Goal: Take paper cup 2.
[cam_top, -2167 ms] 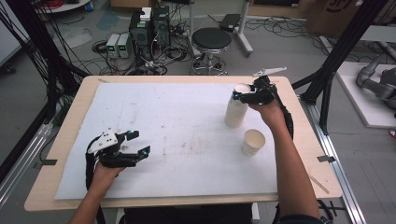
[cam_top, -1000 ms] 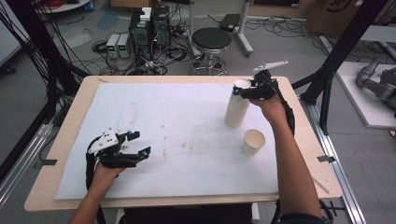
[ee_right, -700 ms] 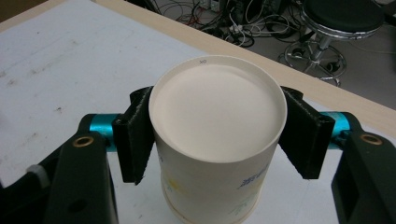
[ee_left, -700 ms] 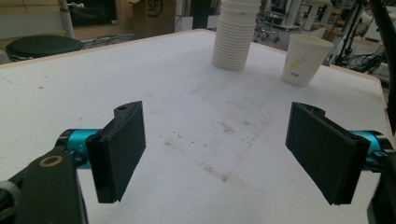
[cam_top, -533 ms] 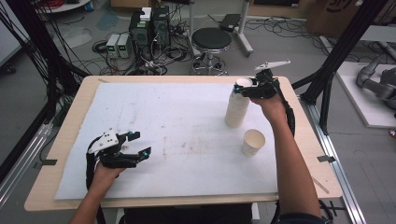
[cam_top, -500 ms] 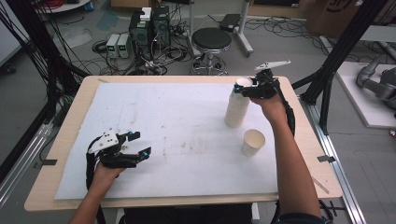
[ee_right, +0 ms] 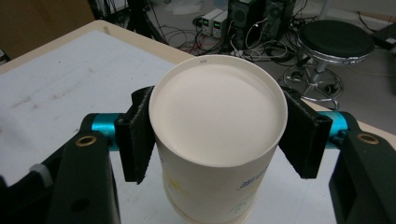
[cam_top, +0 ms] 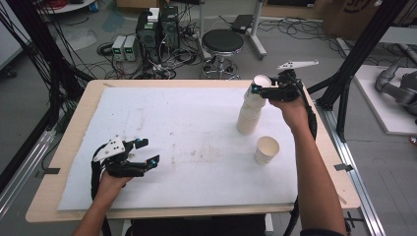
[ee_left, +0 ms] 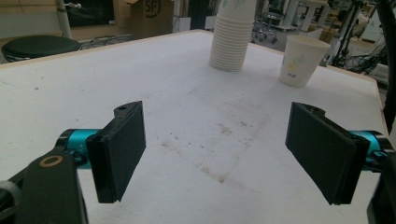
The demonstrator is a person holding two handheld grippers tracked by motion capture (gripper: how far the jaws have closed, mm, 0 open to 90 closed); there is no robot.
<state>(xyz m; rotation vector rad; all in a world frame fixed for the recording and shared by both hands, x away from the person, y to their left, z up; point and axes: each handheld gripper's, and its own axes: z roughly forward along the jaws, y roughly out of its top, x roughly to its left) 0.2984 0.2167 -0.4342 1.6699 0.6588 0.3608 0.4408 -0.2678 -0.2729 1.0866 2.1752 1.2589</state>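
The top of the cup stack [ee_left: 232, 35] is cut off by the upper edge in the left gripper view. In the right gripper view, its lower cups are hidden beneath the top cup [ee_right: 217, 140].

Colours and markings of the paper cups, grippers and table surface.

The stack of cups [cam_top: 247, 115] and the single cup [cam_top: 266, 149] are cream-white; the single cup [ee_left: 299, 60] bears a small green-and-yellow print, and the top cup [ee_right: 217, 140] shows faint blue lettering and a yellowish mark on its wall. The right gripper [ee_right: 219, 135] and left gripper [ee_left: 224, 154] are black with turquoise fittings behind the pads. The table [cam_top: 64, 147] has a pale wood rim under a white sheet [cam_top: 187, 128] flecked with brownish stains.
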